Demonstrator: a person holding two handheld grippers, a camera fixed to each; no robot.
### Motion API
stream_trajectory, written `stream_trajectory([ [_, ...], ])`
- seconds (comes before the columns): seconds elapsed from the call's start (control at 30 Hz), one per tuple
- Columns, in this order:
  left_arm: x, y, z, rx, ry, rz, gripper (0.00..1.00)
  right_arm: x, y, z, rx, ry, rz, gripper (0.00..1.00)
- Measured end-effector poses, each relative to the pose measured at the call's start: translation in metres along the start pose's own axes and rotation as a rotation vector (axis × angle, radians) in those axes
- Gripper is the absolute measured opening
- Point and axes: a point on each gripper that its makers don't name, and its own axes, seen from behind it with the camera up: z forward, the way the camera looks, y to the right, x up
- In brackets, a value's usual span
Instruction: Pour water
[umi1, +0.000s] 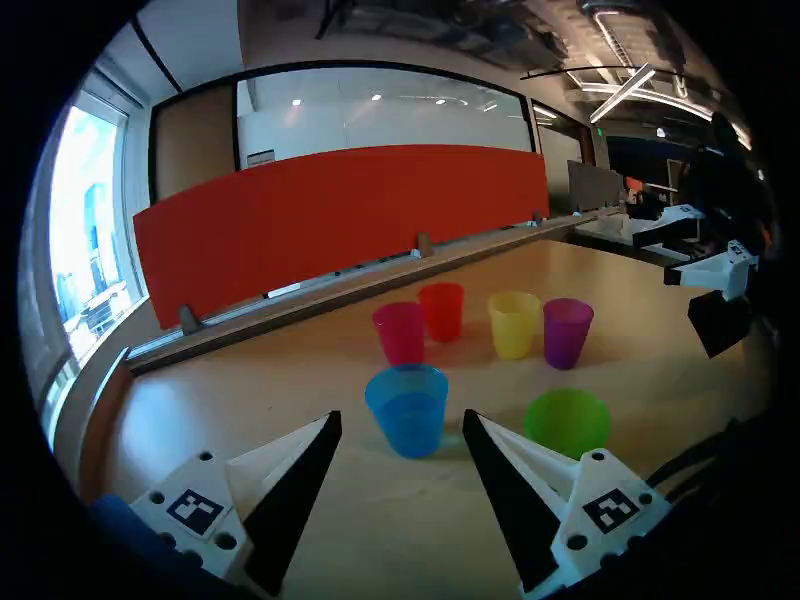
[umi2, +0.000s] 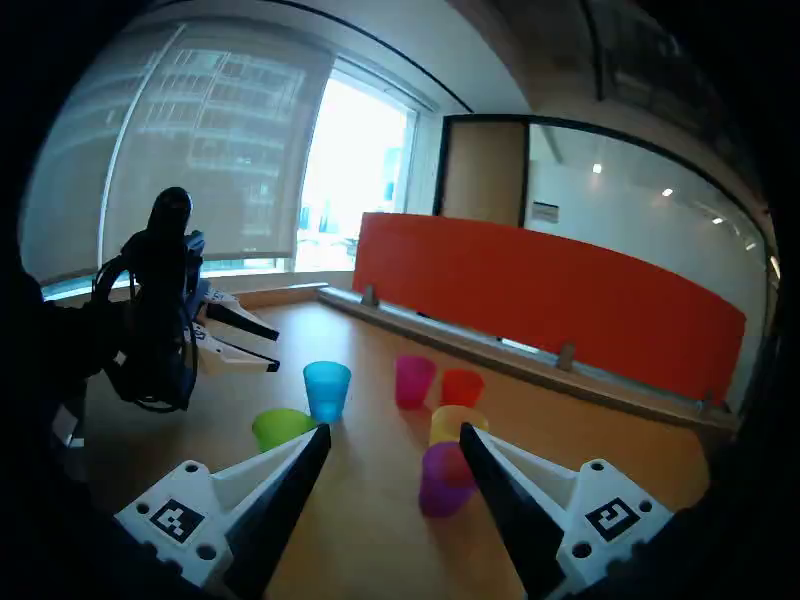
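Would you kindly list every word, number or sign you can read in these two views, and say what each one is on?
No text here can be read.
Wall sign: too small and blurred to read.
Markers on the left gripper and right gripper: black-and-white patterns, no letters.
Blue cup and purple cup: plain, no print.

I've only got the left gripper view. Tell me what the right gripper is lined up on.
Observer: The purple cup stands just ahead of the right gripper, whose jaws are open and empty.
Operator: Give me what's behind that cup from there.
Observer: The yellow cup, partly hidden by it, then the orange cup farther back.
Operator: Now say what's behind my gripper.
Observer: Behind the left gripper, a lowered blind covers most of a window.
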Motion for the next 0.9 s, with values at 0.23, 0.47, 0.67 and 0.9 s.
stream_trajectory([
  [0.23,-0.015,0.006,0.017,-0.058,-0.079,0.024,0.90,-0.001,-0.020,0.014,0.079,-0.028,-0.029,1.00],
  [0.47,-0.025,0.004,0.033,-0.082,-0.122,0.040,0.90,-0.008,-0.042,0.031,0.149,-0.065,-0.061,1.00],
  [0.67,-0.028,0.002,0.045,-0.103,-0.139,0.025,0.90,-0.015,-0.061,0.043,0.204,-0.092,-0.072,1.00],
  [0.9,-0.033,0.001,0.057,-0.132,-0.161,0.016,0.90,-0.022,-0.071,0.053,0.239,-0.114,-0.081,1.00],
])
